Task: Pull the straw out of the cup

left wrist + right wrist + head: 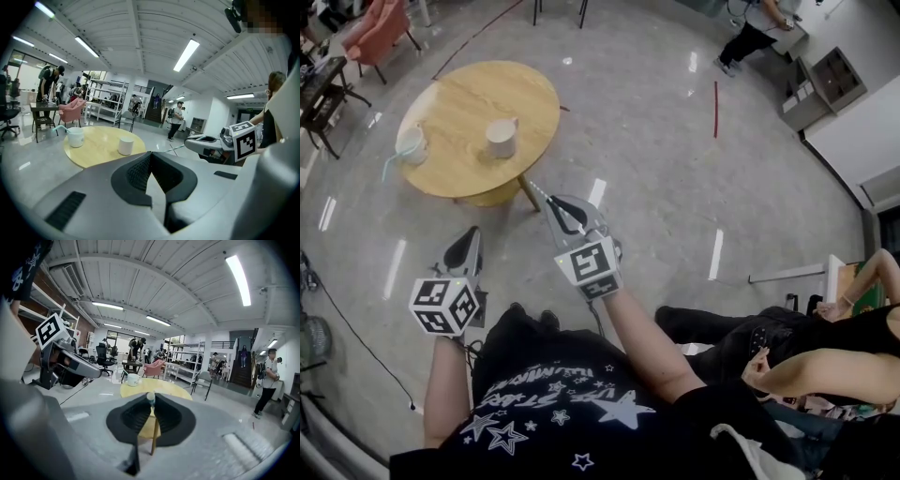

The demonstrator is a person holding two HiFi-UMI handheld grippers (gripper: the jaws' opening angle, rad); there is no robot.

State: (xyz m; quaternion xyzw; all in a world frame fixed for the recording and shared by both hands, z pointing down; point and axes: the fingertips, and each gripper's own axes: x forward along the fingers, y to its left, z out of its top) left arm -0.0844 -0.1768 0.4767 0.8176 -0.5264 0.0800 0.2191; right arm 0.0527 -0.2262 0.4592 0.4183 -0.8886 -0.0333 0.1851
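A round wooden table (pixel 459 112) stands ahead on the floor. On it are a white cup (pixel 412 144) with a teal straw (pixel 389 166) at its left and a plain white cup (pixel 500 138) near the middle. My right gripper (pixel 553 203) is short of the table's near edge, shut on a thin pale straw (pixel 538 191) that pokes forward from its tips. In the right gripper view the straw's end (pixel 150 398) shows between the closed pads. My left gripper (pixel 472 238) hangs lower left over the floor, shut and empty; its pads (pixel 138 171) meet at the tip.
A pink armchair (pixel 380 26) and a dark desk (pixel 319 89) stand beyond the table. A seated person (pixel 806 347) is close at my right. A cable (pixel 356 337) and a red strip (pixel 716 108) lie on the floor. Other people stand by shelving (pixel 105 101) far off.
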